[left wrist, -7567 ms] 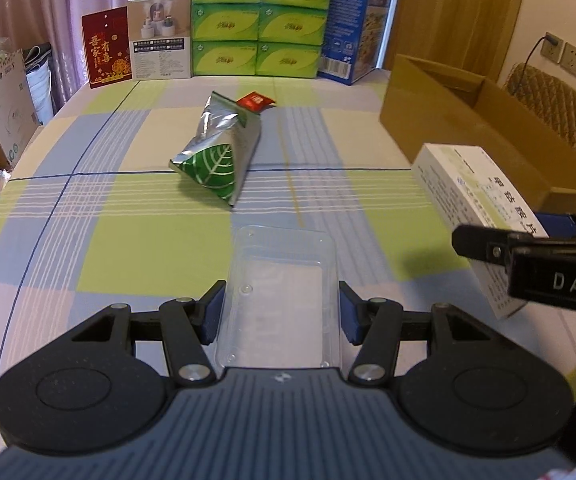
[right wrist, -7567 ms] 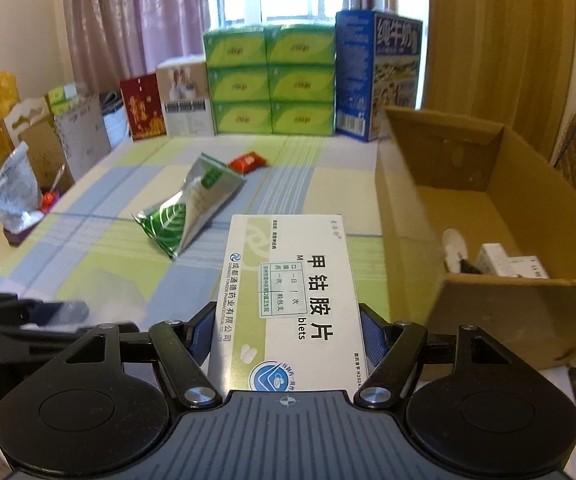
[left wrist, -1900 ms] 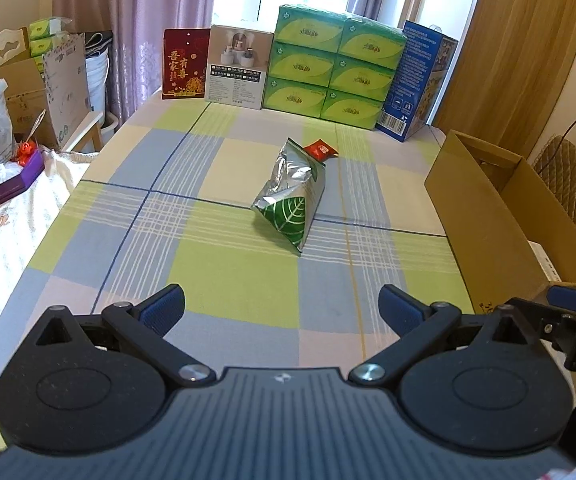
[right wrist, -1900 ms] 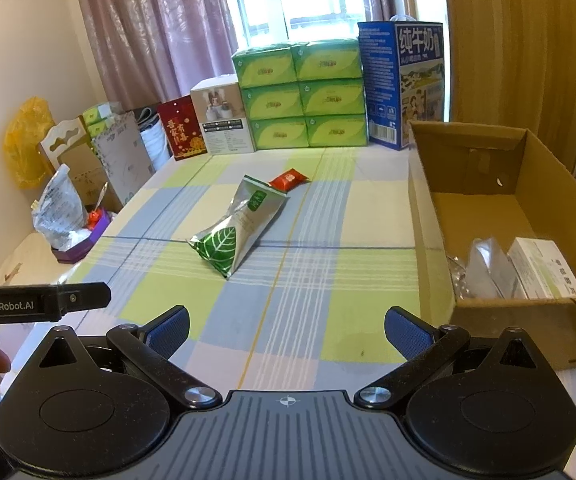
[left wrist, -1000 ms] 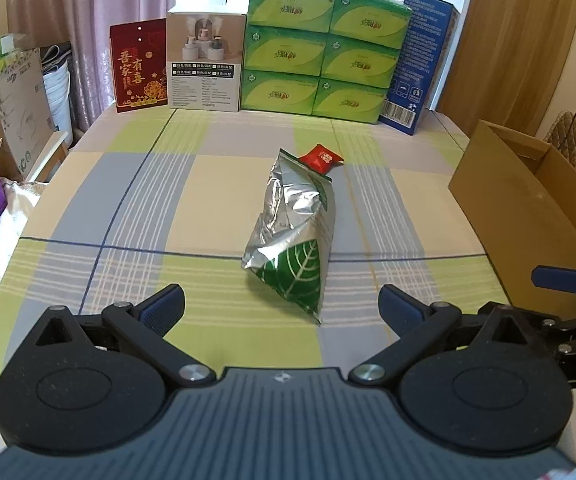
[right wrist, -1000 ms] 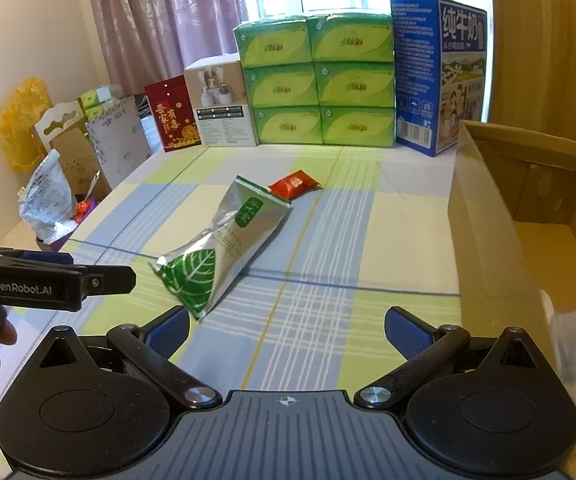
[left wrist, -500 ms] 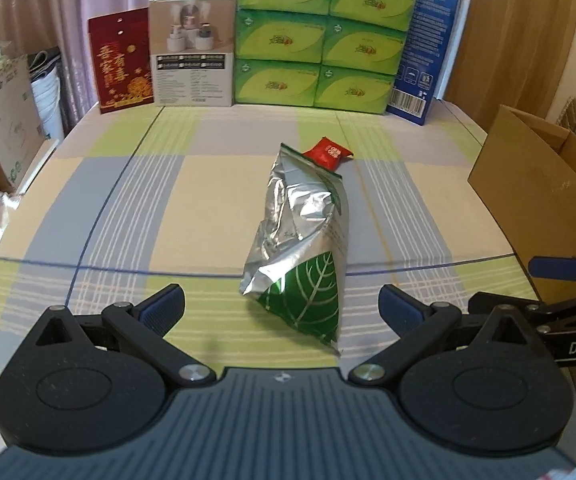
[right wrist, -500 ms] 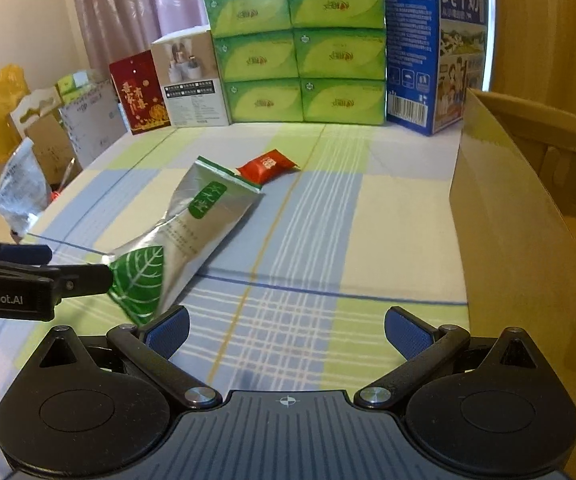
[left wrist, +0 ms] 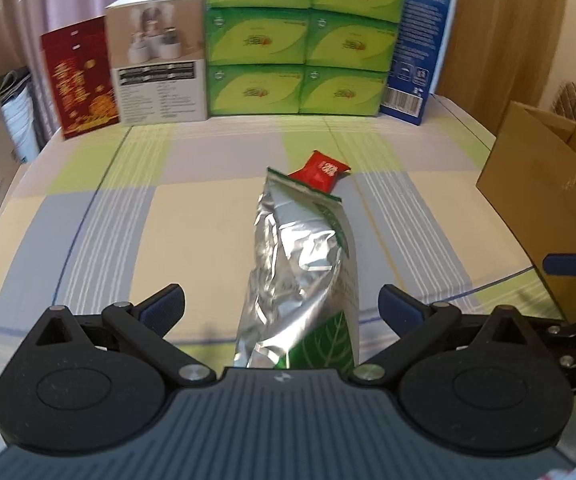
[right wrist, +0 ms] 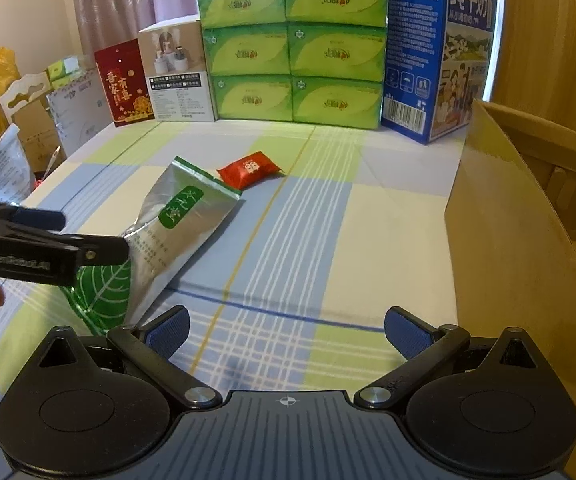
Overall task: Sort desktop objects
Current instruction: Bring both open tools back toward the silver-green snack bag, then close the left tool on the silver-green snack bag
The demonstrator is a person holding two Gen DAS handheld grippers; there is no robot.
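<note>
My left tongs (left wrist: 282, 304) are released, both blue pads wide apart, and they have come forward a lot in the last moments: the silver-green foil pouch (left wrist: 302, 264), which lay far ahead at 12 o'clock, now reaches with its leaf-printed end between my two pads. The pads do not touch it yet, as far as I can see. I think this means the approach is almost finished and the next thing is to clench on the pouch's near end. The foil looks crumpled and slippery, so I should bite well in.

Behind the pouch's far end, at 12 o'clock, the small red packet (left wrist: 320, 170) lies on the checked counter (left wrist: 192, 216); whether it touches the pouch I cannot tell.

My right tongs (right wrist: 286, 330) are released also and grasp nothing; they have moved closer along the cardboard box (right wrist: 508, 216), which stands at 3 o'clock. I judge these two things remain to sort.
</note>
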